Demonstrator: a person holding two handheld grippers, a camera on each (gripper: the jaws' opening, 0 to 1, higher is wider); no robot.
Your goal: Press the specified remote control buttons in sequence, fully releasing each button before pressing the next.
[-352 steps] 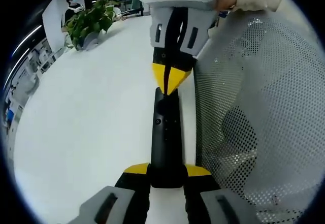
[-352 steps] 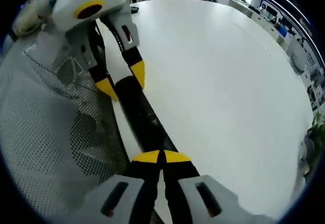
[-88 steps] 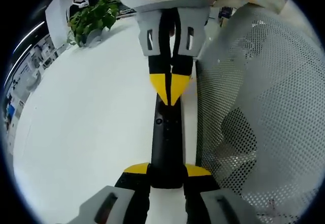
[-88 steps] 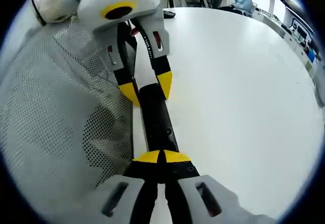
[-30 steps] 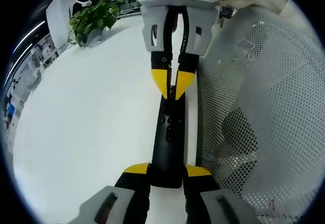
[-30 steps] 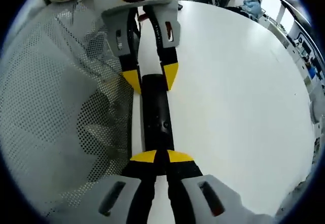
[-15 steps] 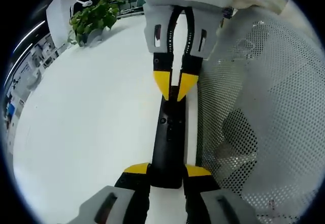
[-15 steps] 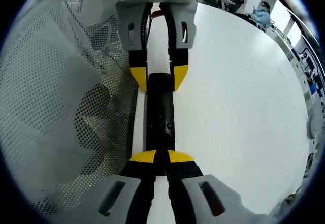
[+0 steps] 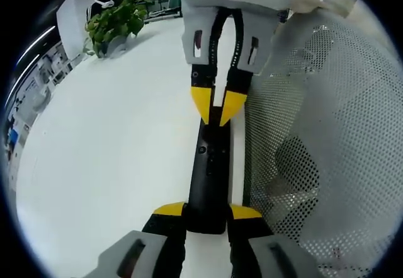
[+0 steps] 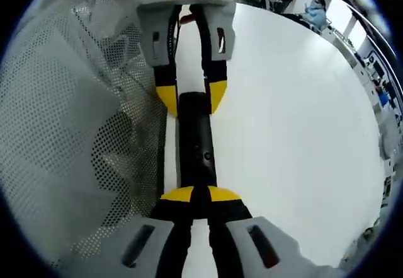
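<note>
Since half a second ago almost nothing is shifting: your left hand-held gripper (image 9: 206, 214) is still clamping the near end of the remote control (image 9: 210, 171), and in the left gripper view your right hand-held gripper (image 9: 218, 109) is still hanging over the far end with its yellow tips slightly parted; in the right gripper view the whole picture is rolling a little, which is your hand moving, not the things. You are looking at one remote control (image 10: 196, 145), a long, slim, black bar with a few small buttons along its middle, lying lengthwise on the white bench (image 9: 107, 145) close beside a white mesh chair back (image 9: 321, 133). Your left hand-held gripper (image 10: 190, 99) is showing in the right gripper view as closed on the sides of the remote's end, one yellow tip on either side. Your right hand-held gripper (image 10: 194, 197) is appearing there with its tips nearly together, resting over the opposite end of the remote; whether they are touching a button, you cannot tell. You are working with two hand-held grippers and one remote. One potted plant (image 9: 115, 24) is standing at the far edge of the bench, and one seated person (image 10: 313, 13) is sitting well beyond the bench.
</note>
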